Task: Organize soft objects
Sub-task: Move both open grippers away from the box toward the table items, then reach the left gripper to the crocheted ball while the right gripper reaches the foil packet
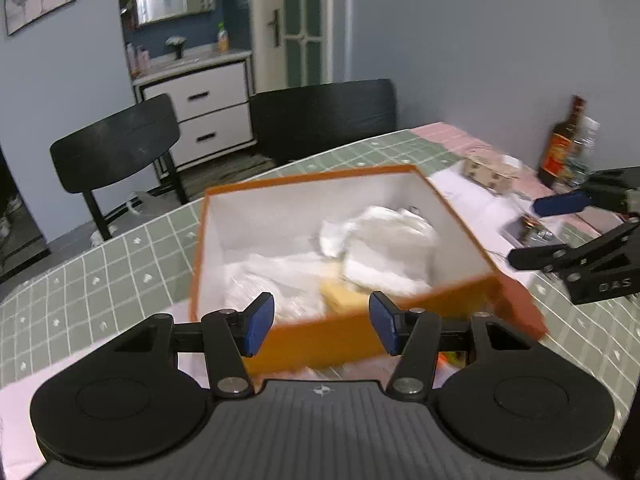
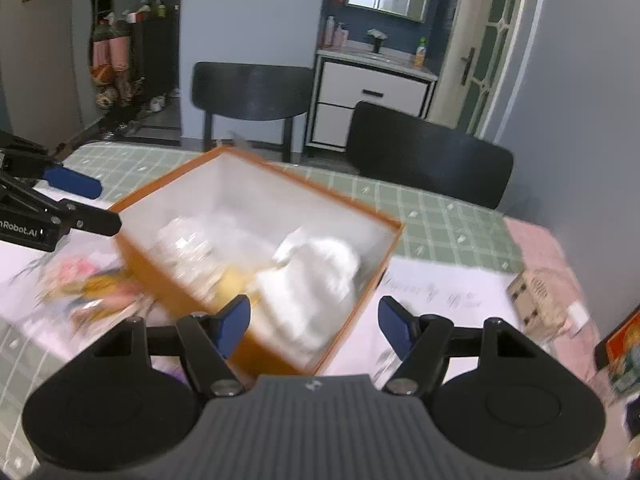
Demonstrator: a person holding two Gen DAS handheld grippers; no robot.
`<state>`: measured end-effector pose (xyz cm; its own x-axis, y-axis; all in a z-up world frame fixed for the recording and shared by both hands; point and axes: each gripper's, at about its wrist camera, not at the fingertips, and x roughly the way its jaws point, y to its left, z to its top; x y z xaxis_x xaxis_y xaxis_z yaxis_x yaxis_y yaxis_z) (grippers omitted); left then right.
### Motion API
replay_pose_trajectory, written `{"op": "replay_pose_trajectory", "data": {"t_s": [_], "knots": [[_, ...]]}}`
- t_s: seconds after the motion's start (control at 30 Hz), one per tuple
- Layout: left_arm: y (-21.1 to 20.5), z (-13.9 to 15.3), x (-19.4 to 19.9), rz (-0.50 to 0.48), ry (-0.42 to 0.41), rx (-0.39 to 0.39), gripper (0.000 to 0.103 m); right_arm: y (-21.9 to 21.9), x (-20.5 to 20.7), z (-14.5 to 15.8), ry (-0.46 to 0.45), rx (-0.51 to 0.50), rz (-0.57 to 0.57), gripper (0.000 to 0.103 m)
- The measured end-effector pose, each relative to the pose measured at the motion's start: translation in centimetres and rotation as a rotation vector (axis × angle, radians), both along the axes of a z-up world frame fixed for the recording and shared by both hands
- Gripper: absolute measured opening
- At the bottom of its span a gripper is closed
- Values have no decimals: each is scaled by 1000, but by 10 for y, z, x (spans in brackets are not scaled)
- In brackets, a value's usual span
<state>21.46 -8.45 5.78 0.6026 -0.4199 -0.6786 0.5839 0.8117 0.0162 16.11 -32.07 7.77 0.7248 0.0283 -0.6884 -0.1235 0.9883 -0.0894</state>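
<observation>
the orange box sits in the middle of the surface, open-topped, with a white cloth, some clear plastic wrapping and a yellow soft piece already inside. the left claw is spread wide and empty, just short of the box's near wall; the right claw is likewise wide open with nothing in it, above the box's near corner. it looks like the gap between one drop and the next pick. the next move probably calls for reaching a soft thing still outside the box and closing gently on a fold.

the right wrist view shows blurred pink and yellow items on the surface beside the box's left wall, hidden in the left view. the left wrist view alone shows a dark bottle at the far right edge and a small cardboard box nearby.
</observation>
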Motion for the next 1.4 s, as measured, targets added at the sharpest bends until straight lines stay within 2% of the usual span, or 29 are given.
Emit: {"op": "replay_pose_trajectory", "data": {"t_s": [0.27,0.33,0.47,0.63,0.8,0.9,1.03,1.2,1.4], "knots": [[23,-30,-69,-44,37,-83,67,24,-76,-32,48,56,73,70],[25,-34,-77,-47,33,-72,67,29,-86,-36,57,59,83,70],[32,-43,-81,-40,11,-18,67,31,-99,-38,58,44,86,70],[65,-65,-83,-5,-2,1,68,30,-112,-33,49,63,79,70],[114,-89,-76,100,44,2,68,58,-139,-28,29,76,166,71],[135,-94,-76,136,49,-2,68,84,-148,-28,30,93,236,71],[146,-92,-76,153,44,-6,69,123,-147,-31,42,99,327,71],[156,-95,-71,151,27,18,72,175,-123,-46,61,69,404,71],[166,-111,-55,155,36,71,72,224,-75,-70,96,-19,414,71]]}}
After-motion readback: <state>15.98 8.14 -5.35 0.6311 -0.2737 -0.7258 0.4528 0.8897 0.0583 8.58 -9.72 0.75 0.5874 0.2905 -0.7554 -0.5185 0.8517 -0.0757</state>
